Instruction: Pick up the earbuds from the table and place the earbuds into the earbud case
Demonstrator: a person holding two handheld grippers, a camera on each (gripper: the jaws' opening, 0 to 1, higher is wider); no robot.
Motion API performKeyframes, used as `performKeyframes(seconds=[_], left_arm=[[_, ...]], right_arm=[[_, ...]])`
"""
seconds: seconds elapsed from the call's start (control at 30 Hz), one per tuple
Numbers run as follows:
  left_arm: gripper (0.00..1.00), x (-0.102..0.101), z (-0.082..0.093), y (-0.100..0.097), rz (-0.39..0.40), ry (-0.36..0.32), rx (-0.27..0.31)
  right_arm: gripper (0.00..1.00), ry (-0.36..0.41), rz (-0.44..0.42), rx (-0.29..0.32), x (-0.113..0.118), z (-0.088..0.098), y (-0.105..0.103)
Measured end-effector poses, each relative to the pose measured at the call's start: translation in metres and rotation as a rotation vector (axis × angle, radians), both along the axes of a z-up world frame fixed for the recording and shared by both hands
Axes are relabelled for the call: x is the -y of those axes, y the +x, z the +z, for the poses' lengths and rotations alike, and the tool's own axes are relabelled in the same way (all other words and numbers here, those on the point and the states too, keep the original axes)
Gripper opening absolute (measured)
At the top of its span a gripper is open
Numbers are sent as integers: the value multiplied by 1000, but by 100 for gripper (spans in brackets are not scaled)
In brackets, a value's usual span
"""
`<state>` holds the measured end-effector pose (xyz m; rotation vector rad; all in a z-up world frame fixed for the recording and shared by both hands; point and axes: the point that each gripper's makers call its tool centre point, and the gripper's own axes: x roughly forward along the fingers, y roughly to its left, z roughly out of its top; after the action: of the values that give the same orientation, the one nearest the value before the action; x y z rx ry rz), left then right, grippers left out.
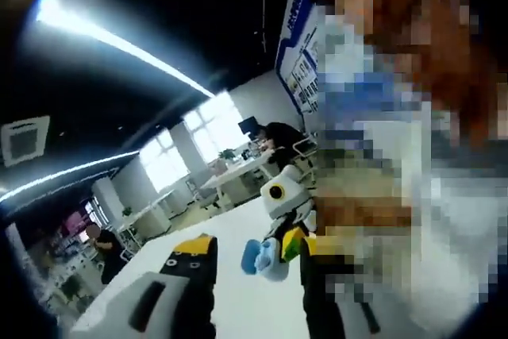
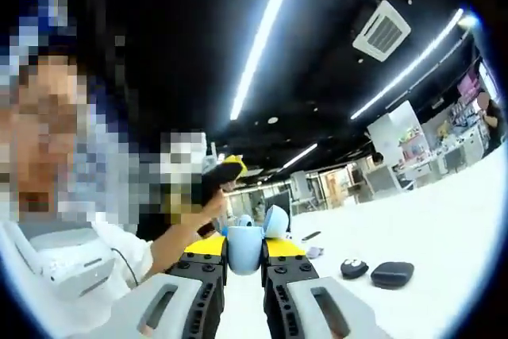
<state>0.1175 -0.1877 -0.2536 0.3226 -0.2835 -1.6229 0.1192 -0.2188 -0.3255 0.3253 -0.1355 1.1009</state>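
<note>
Between the right gripper (image 2: 244, 266) jaws the open blue earbud case (image 2: 244, 248) sits clamped above the white table (image 2: 444, 228), left gripper (image 1: 255, 263) jaws apart beside it, so a squeeze slip could drop it or spill any earbuds inside.

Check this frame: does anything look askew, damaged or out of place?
Nothing looks damaged. The right gripper is shut on the light blue earbud case, lid open. Two dark objects lie on the white table to one side; whether they belong to the task cannot be told.
</note>
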Motion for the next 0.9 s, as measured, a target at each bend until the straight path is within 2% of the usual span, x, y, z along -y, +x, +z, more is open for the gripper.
performKeyframes(seconds=[0.03,0.1,0.27,0.33,0.47,0.53,0.57,0.63,0.7,0.8,0.83,0.9], left_arm=[[44,-8,2,2,-1,-38,-22],[45,-22,-7,12,31,-62,-70],[45,-53,-27,24,52,-179,-241],[43,-70,-32,29,81,-237,-233],[42,-110,-51,40,145,-235,-259],[41,-134,-56,53,216,-231,-268],[41,-145,-57,59,250,-231,-258],[39,-165,-56,75,337,-227,-286],[34,-180,-50,84,372,-243,-282],[31,-187,-46,89,392,-253,-341],[31,-185,-53,86,387,-217,-348],[31,-182,-74,84,403,-123,-297]], right_arm=[[15,-3,5,6,-3,-1,-1],[15,-7,24,21,-9,-1,-3],[15,1,55,47,-26,2,-8],[15,2,67,49,-34,3,-8],[15,-5,70,44,-46,6,-4],[15,-11,67,47,-52,7,0],[15,-8,69,42,-55,9,4],[15,-13,62,40,-61,13,10],[15,-26,57,45,-65,15,13],[15,-63,43,27,-67,7,19],[15,-57,31,21,-65,6,22],[15,-41,33,-8,-65,2,26]])
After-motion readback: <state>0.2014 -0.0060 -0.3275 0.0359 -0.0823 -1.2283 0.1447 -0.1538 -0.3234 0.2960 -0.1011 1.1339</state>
